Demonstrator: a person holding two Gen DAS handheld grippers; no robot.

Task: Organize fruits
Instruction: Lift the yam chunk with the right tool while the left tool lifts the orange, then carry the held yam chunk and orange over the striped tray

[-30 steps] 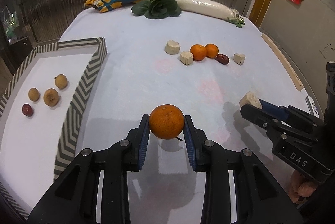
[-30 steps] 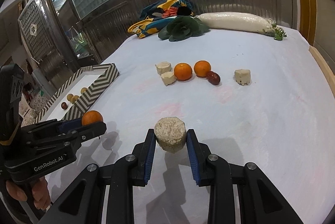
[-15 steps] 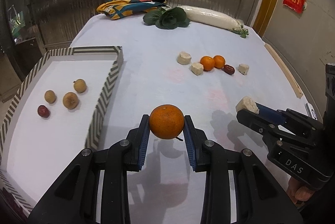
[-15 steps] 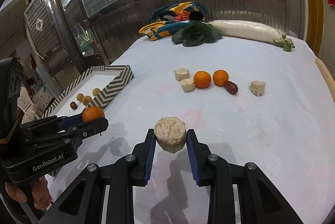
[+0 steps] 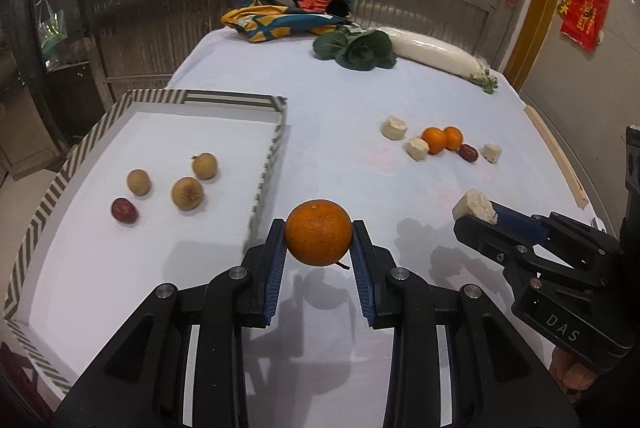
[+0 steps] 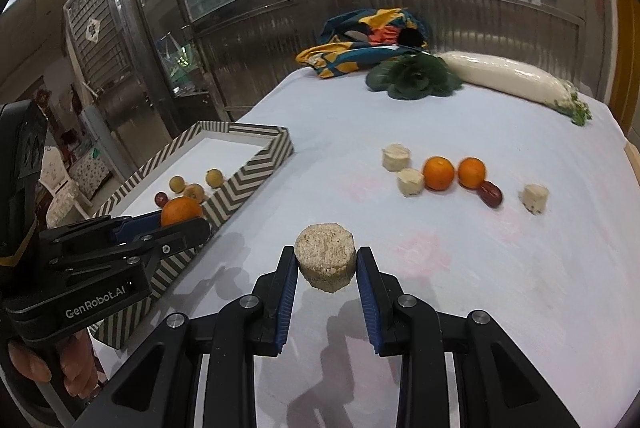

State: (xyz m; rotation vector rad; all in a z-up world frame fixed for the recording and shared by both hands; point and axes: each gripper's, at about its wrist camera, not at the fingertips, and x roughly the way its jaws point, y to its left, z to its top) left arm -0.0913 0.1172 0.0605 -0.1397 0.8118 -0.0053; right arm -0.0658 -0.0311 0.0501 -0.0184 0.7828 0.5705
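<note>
My left gripper (image 5: 319,240) is shut on an orange (image 5: 318,232) and holds it above the table, just right of the striped tray (image 5: 276,144). The tray holds three tan longans (image 5: 187,193) and a red date (image 5: 124,210). My right gripper (image 6: 326,264) is shut on a pale beige round chunk (image 6: 325,261) held above the table. On the cloth lie two oranges (image 6: 439,173), a red date (image 6: 491,193) and three pale chunks (image 6: 410,182). The left gripper with its orange shows in the right wrist view (image 6: 180,212).
A white radish (image 5: 434,51), a dark leafy vegetable (image 5: 356,48) and a colourful cloth bundle (image 5: 288,10) lie at the table's far end. A wooden strip (image 5: 556,156) runs along the right edge. Metal doors stand behind the table.
Both grippers have drawn back and risen with their loads. The left one has swung left, so the tray now lies closer and more fully in its view.
</note>
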